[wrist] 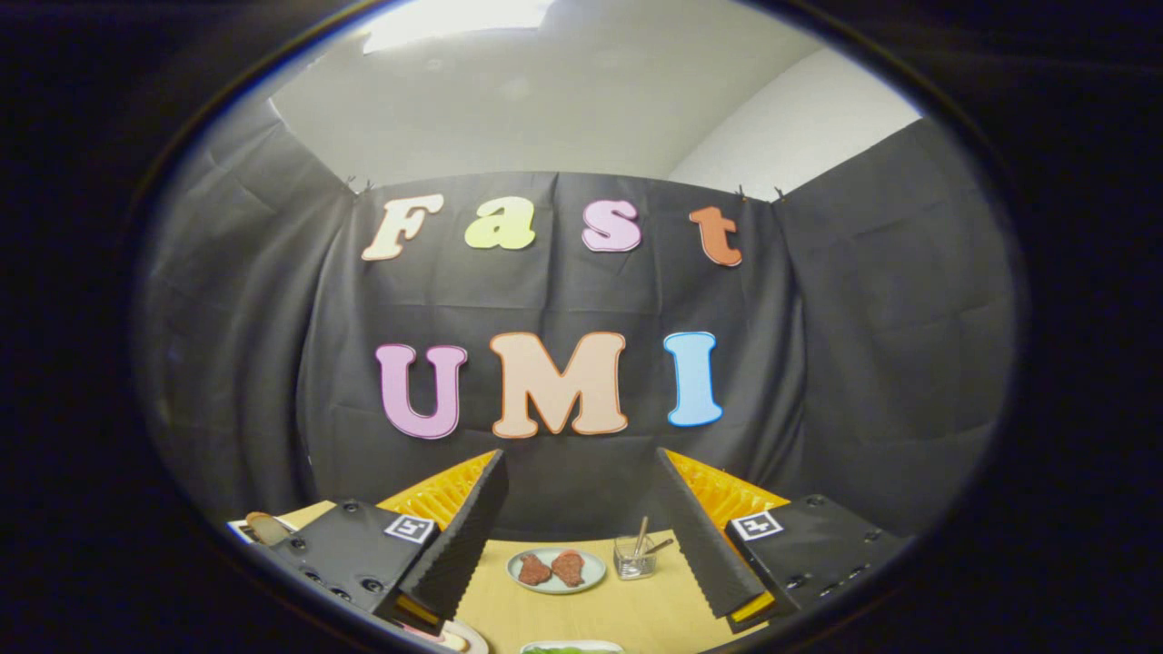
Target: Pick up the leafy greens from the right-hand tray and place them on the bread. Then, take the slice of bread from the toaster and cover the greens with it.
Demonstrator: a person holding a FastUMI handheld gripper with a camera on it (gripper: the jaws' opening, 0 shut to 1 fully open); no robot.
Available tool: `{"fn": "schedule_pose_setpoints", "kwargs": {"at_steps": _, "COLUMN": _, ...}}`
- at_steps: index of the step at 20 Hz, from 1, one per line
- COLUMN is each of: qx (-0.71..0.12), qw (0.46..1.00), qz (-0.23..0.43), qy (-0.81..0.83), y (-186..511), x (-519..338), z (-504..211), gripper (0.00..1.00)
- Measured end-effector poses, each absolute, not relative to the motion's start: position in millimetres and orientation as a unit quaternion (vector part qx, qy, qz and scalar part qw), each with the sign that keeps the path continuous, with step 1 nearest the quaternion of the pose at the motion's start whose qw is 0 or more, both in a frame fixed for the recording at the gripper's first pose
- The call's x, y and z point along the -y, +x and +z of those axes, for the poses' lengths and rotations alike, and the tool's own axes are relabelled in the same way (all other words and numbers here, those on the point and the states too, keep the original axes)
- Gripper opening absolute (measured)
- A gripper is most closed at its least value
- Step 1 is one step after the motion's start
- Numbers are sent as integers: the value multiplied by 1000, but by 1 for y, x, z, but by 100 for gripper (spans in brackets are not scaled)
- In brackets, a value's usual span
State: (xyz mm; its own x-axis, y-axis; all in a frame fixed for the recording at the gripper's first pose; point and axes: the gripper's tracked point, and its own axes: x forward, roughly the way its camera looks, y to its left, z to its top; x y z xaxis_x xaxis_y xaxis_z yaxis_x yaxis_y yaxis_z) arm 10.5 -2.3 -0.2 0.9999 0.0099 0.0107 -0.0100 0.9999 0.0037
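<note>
So at this moment the claw (pixel 581 531) was held up high and level, looking mostly at the booth wall, with its two fingers spread wide apart and nothing between them. Nothing gripped.

The greens (pixel 568 650) were the thing that mattered here. They sat in a pale tray (pixel 572 646) right at the near edge of the bench (pixel 627 609), below and slightly behind the fingertips, roughly centred between the two fingers. Just a thin green sliver of them was visible, so honestly I couldn't tell which way the leaves pointed or where their long axis ran. From what showed, the strip looked stretched side to side, across the line of the fingers, but that's a guess.

Further out, past the fingertips, a plate (pixel 556 570) with two reddish meat slices (pixel 551 569) sat mid-bench, and a small clear cup (pixel 633 557) with sticks in it stood just beside it.

My read: the claw needed to tip nose-down and drop toward the near edge before any grab was possible.
</note>
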Motion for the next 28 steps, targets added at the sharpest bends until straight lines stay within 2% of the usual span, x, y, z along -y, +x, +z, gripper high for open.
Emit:
{"fn": "schedule_pose_setpoints", "kwargs": {"at_steps": 12, "qx": -5, "qw": 1000, "qz": 22, "qy": 6, "y": 24, "x": 9, "z": -15, "gripper": 100}}
{"fn": "schedule_pose_setpoints", "kwargs": {"at_steps": 21, "qx": -46, "qw": 991, "qz": 124, "qy": -21, "y": 36, "x": -2, "z": -48, "gripper": 100}}
{"fn": "schedule_pose_setpoints", "kwargs": {"at_steps": 28, "qx": -126, "qw": 970, "qz": 196, "qy": -64, "y": 37, "x": 6, "z": -103, "gripper": 100}}
